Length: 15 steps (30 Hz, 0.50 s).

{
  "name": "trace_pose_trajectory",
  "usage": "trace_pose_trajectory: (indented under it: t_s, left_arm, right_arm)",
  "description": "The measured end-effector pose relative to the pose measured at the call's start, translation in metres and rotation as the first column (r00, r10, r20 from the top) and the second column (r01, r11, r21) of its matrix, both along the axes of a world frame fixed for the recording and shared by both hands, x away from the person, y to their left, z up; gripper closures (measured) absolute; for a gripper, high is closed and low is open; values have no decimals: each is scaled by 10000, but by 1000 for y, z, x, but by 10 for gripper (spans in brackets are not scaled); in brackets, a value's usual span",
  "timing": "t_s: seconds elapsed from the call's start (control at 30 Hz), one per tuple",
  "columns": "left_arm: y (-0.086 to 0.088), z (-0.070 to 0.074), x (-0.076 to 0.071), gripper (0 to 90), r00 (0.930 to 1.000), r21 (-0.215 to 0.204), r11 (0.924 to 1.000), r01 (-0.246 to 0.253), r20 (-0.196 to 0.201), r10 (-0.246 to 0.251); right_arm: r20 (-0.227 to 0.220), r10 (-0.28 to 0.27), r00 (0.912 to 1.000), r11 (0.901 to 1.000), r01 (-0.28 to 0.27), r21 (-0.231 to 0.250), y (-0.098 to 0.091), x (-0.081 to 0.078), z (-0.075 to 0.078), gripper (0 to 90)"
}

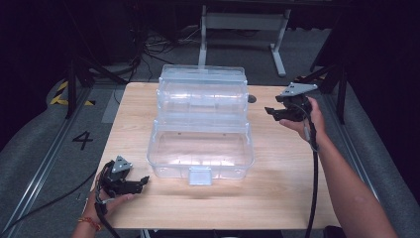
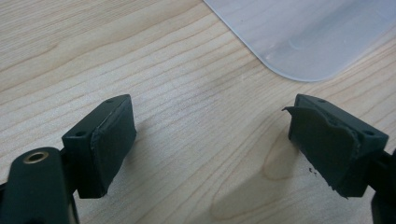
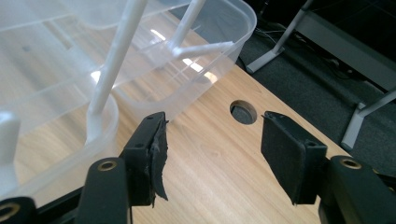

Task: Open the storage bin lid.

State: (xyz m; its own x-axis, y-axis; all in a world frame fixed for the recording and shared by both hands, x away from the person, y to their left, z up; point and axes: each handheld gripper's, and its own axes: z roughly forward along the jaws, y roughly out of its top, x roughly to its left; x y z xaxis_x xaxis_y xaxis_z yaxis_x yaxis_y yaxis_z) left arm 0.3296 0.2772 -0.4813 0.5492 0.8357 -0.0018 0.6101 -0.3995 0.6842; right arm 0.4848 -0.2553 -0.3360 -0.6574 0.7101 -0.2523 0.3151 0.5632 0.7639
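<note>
A clear plastic tiered storage box (image 1: 200,124) stands opened out in the middle of the wooden table (image 1: 277,188), its trays stepping back and its front latch (image 1: 199,176) facing me. My left gripper (image 1: 143,181) rests low on the table near the box's front left corner, jaws open and empty; the left gripper view has a rounded corner of the box (image 2: 308,37) ahead of them. My right gripper (image 1: 270,113) hovers to the right of the box's upper trays, open with nothing between its jaws. In the right gripper view the clear trays (image 3: 140,60) lie just left of the jaws.
A round cable hole (image 3: 243,112) pierces the table behind the right gripper's jaws. A white desk frame (image 1: 242,25) and cables stand on the grey floor beyond the table. Black tripod legs (image 1: 79,74) flank both far corners.
</note>
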Motion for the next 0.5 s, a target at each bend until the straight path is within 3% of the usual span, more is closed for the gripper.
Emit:
trace_pose_trajectory:
  t_s: [0.17, 0.27, 0.37, 0.43, 0.5]
  left_arm:
    - [0, 0, 0, 153, 10000, -7, 10000, 4, -1, -4]
    - [0, 0, 0, 153, 10000, -17, 10000, 1, 3, -1]
    - [0, 0, 0, 152, 10000, -36, 10000, -8, 25, 8]
    - [0, 0, 0, 152, 10000, -30, 10000, 4, -1, -4]
    - [0, 0, 0, 152, 10000, -14, 10000, 4, 13, -4]
  right_arm:
    - [-238, 110, 9997, 9998, -114, -162, -4, -14, -9, 395]
    - [-109, 143, 9998, 9997, -145, -202, -8, -22, -12, 396]
    - [-437, 205, 9988, 9998, -209, -80, -12, -27, -16, 383]
    - [-184, 170, 9997, 9998, -173, -133, -14, -33, -18, 387]
    - [-207, 208, 9996, 9996, -212, -191, -14, -35, -20, 384]
